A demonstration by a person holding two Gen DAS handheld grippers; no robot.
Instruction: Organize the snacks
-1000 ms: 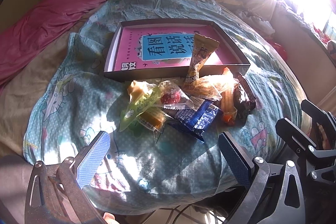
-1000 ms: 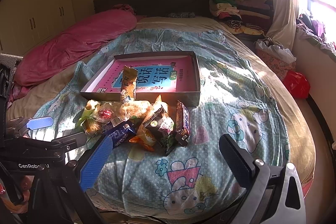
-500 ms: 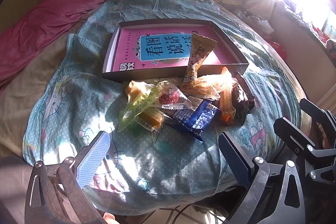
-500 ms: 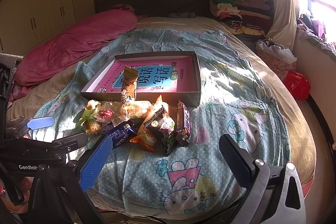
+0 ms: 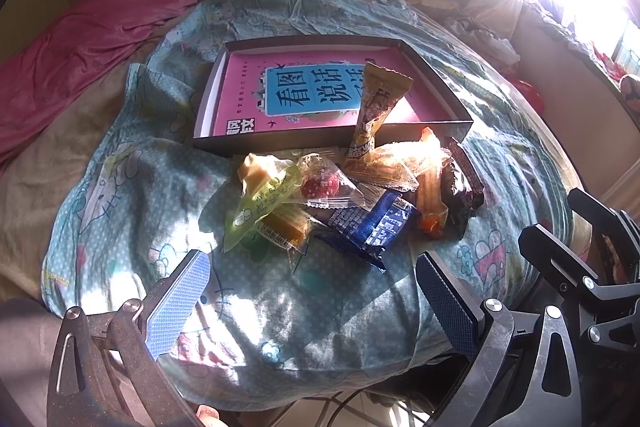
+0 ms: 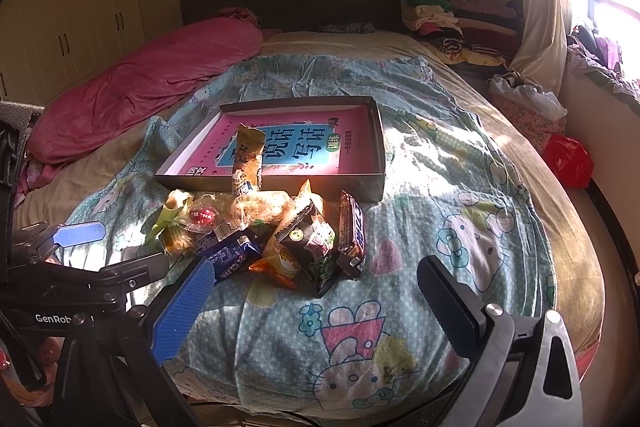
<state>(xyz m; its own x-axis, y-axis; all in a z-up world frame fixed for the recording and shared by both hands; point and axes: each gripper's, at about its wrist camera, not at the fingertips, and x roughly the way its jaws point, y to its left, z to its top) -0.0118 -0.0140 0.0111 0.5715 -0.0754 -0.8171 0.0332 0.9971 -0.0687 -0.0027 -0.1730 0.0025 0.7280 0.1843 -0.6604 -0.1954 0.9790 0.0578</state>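
Note:
A pile of wrapped snacks lies on the bed in front of a shallow dark box (image 5: 332, 141) (image 6: 376, 131) lined with a pink book. The pile holds a green packet (image 5: 260, 205), a red candy (image 5: 320, 185), a blue packet (image 5: 372, 223) (image 6: 232, 251), an orange stick (image 5: 430, 183) and a dark bar (image 6: 351, 235). A tan packet (image 5: 374, 107) (image 6: 246, 157) leans on the box's front wall. My left gripper (image 5: 316, 295) is open and empty, short of the pile. My right gripper (image 6: 316, 307) is open and empty, near the bed's foot.
The snacks lie on a blue cartoon-print blanket (image 6: 440, 211). A pink duvet (image 6: 152, 83) lies along the left side. Folded clothes (image 6: 452, 15) are stacked at the headboard. A red bag (image 6: 568, 159) sits right of the bed. Strong window glare fills the upper right.
Almost nothing differs. The left wrist view has shifted very slightly; both grippers stay open and the snacks have not moved.

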